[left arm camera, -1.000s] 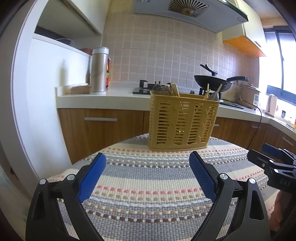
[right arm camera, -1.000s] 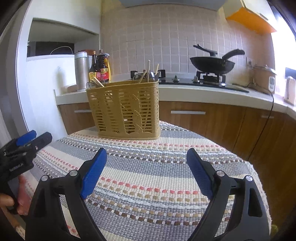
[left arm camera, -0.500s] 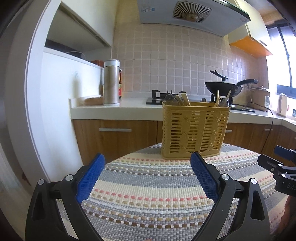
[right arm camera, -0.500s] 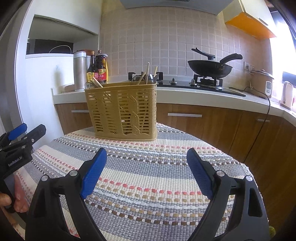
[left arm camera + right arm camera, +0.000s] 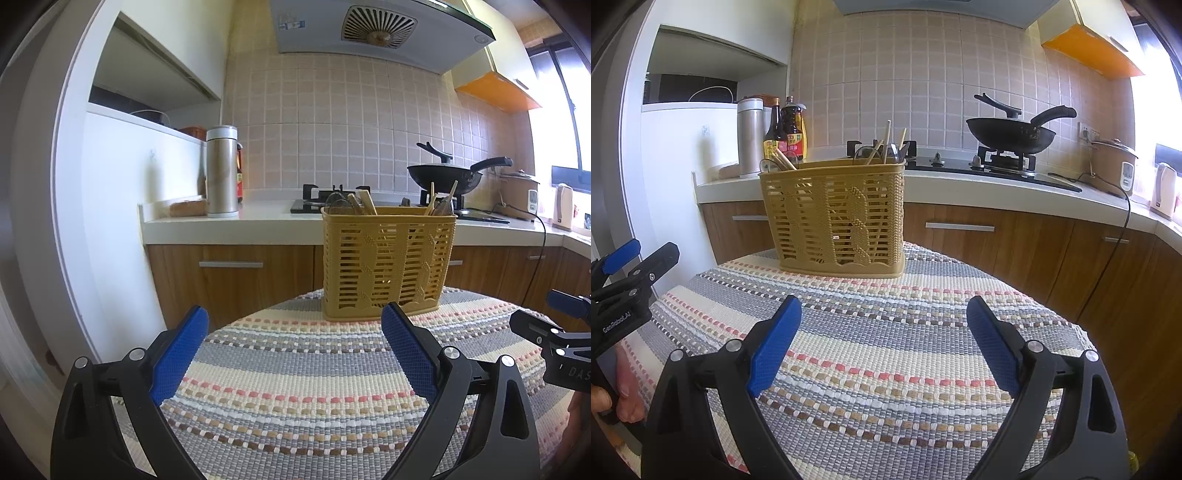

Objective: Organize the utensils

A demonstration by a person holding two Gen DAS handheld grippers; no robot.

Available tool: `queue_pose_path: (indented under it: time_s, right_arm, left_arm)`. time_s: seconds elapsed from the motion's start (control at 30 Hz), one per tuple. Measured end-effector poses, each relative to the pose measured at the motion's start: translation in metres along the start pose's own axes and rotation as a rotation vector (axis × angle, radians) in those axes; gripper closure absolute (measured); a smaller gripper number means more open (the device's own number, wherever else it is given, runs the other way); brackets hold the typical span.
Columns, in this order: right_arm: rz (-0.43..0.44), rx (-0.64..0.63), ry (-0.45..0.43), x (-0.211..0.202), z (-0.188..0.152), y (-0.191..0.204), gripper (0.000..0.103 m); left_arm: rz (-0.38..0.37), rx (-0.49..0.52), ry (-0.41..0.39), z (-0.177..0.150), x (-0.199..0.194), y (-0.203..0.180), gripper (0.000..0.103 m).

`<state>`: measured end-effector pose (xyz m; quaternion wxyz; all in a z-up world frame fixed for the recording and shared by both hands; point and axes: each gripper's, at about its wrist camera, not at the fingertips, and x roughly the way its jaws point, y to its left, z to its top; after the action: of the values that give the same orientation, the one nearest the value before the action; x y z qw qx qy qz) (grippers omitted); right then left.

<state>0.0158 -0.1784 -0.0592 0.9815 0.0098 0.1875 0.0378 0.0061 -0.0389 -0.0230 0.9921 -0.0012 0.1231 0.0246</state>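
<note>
Left wrist view shows your left hand-held gripper (image 5: 291, 354) with its jaws standing wide and nothing between them; only the striped cloth of the desk (image 5: 295, 398) lies under the blue pads. Straight ahead of it and a little to its right stands the yellow basket (image 5: 388, 262), upright on the far part of the desk, well apart from the fingertips; its long side runs across your view, left to right. The utensils (image 5: 354, 203) stand upright inside, a spoon and flat wooden handles in the left part, chopsticks (image 5: 441, 197) in the right part; no loose utensil is visible on the cloth.

From the right wrist view, your right hand-held gripper (image 5: 884, 343) is also empty and its jaws are opening a little more; here the basket is ahead and slightly to its left. I judge both hands about equally far from it, so either one must travel forward and reach the handles from above.
</note>
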Motion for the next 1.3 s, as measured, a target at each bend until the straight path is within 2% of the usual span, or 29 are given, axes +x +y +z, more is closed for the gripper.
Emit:
queue_pose_path:
  time_s: [1.3]
  right_arm:
    - [0.003,0.007,0.022,0.0053,-0.0008,-0.0004,0.016]
  left_arm:
    - [-0.012,0.011,0.016,-0.0016,0.0033,-0.0044,0.008]
